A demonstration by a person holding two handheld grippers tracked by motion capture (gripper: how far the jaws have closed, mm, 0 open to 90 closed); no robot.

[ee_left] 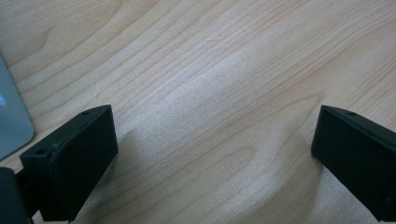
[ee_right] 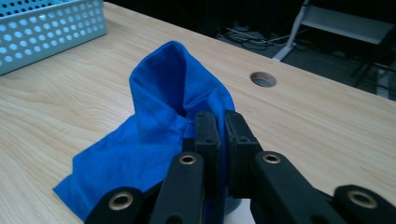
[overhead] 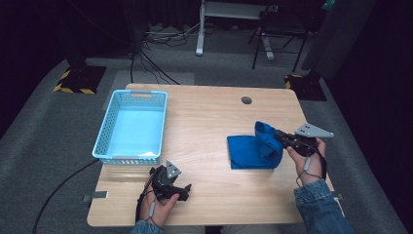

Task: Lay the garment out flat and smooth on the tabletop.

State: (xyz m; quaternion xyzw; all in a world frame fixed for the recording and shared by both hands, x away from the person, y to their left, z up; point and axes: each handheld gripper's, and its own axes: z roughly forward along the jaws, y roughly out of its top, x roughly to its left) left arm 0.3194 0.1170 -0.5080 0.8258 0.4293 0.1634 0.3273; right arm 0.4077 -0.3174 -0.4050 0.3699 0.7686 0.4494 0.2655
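Note:
A blue cloth [overhead: 253,146] lies on the right half of the wooden table [overhead: 209,122]. My right gripper [overhead: 282,138] is shut on its right edge and holds that edge lifted, so the cloth [ee_right: 154,121] stands up in a fold above the part lying flat. In the right gripper view my right gripper [ee_right: 222,126] has its two jaws pressed together with blue fabric pinched between them. My left gripper [overhead: 182,191] rests low near the table's front edge, left of centre. In the left gripper view its jaws stand wide apart over bare wood, my left gripper [ee_left: 215,140] open and holding nothing.
A light blue perforated basket [overhead: 104,129] stands at the table's left side; its corner [ee_left: 11,116] shows beside my left gripper. A round cable hole [overhead: 246,100] sits at the back right of the table. Chair and desk legs stand on the floor beyond.

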